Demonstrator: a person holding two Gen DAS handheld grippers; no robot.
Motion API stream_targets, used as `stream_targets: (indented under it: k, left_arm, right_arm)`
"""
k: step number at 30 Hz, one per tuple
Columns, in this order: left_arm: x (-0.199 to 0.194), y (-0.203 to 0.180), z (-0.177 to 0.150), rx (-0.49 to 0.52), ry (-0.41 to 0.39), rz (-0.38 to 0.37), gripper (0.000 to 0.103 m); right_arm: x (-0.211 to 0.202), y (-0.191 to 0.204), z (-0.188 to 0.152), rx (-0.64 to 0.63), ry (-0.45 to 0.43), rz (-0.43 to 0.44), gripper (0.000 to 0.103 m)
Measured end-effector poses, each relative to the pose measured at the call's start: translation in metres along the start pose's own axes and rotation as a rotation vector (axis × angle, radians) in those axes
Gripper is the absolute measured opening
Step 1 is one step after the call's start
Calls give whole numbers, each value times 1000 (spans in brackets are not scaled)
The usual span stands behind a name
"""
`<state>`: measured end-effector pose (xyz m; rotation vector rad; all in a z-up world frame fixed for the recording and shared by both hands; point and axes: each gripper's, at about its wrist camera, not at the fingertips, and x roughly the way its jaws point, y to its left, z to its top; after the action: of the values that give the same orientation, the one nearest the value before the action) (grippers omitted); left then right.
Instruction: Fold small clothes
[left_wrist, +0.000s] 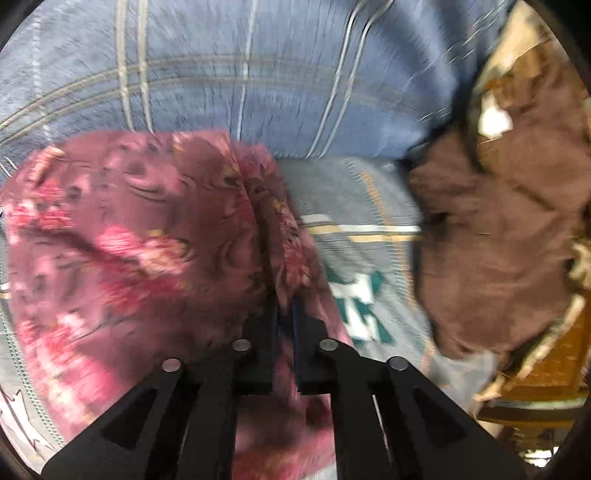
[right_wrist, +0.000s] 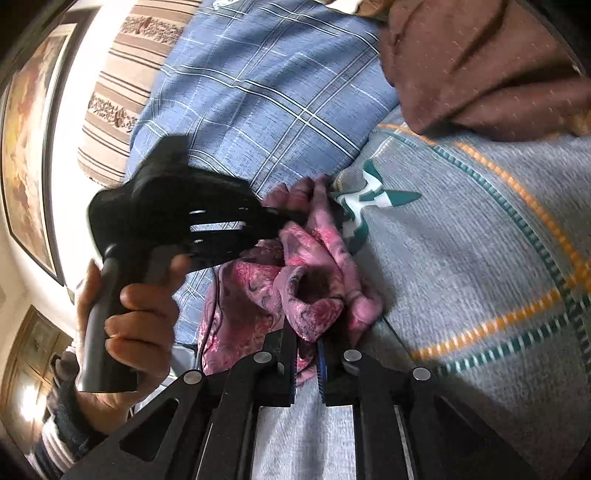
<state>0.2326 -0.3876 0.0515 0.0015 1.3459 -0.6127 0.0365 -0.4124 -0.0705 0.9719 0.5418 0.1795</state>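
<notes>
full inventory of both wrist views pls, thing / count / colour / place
garment: 1, pink floral, bunched on the bedspread, pinched by both grippers
brown cloth: 1, brown, heaped beyond the garment
bedspread: 1, grey with orange and teal stripes, underneath
pillow: 1, blue plaid, behind the garment
striped cushion: 1, beige and brown, behind the pillow
picture: 1, dark frame, on wall
left gripper: 1, black, shut on garment
right gripper: 1, black, shut on garment
left hand: 1, on gripper handle

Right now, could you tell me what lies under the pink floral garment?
The pink floral garment lies on a grey bedspread with orange and teal stripes. What lies directly beneath it is covered.
</notes>
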Motion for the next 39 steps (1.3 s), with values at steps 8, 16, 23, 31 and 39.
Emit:
stream_targets:
  k: [8, 16, 23, 31, 39]
  left_arm:
    - [-94, 103, -35, -122, -303, 45, 74]
    - [-39, 178, -50, -384, -149, -111, 74]
    - [-41, 153, -48, -288, -229, -71, 73]
    - [-13, 150, -48, -296, -161, 12, 60]
    - [-52, 131, -136, -195, -184, -59, 64]
  right_arm:
    - [-26, 44, 57, -170, -102, -16, 34]
    - [110, 59, 116, -204, 213, -119, 50]
    - [145, 81, 116, -374, 272, -159, 9]
    - [148, 38, 119, -292, 278, -310, 17]
    - [64, 52, 90, -307, 315, -156, 58]
